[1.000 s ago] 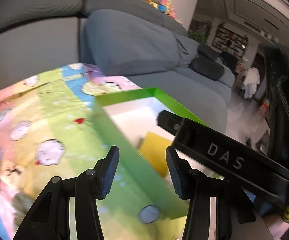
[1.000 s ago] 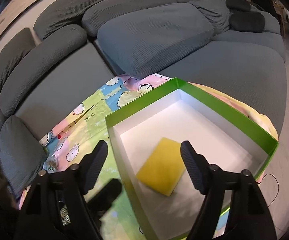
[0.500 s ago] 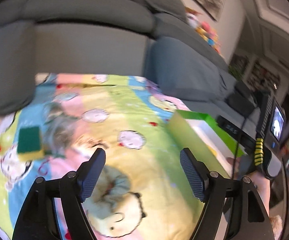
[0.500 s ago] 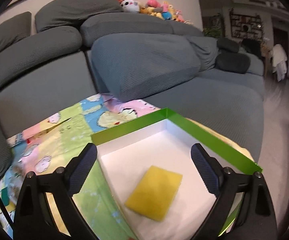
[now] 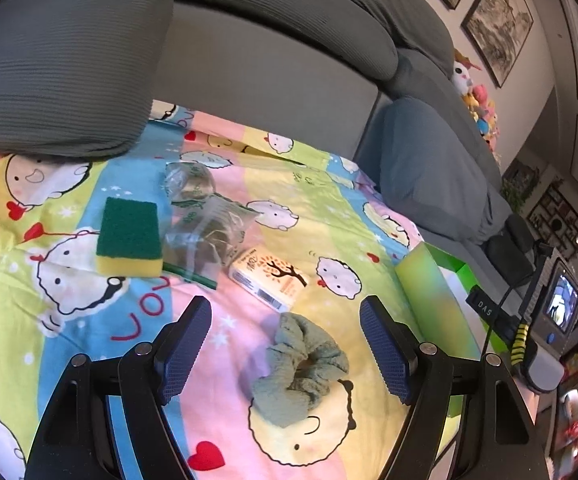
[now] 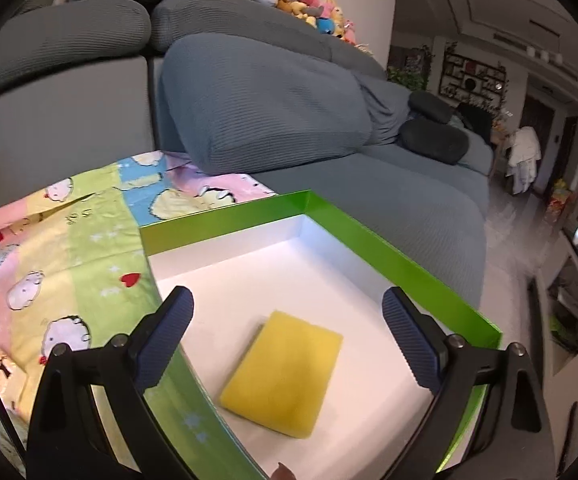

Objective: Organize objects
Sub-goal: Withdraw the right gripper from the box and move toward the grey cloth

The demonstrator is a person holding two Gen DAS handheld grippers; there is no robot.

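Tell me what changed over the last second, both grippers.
The left gripper swung away from the green box toward the loose items and opened wider; it now hangs empty over the green scrunchie. The right gripper opened a little wider. Unchanged: it is still empty above the yellow sponge, which lies in the box as before.

Soft, even indoor daylight; strong fisheye bending with dark corners, slight blur toward the edges.
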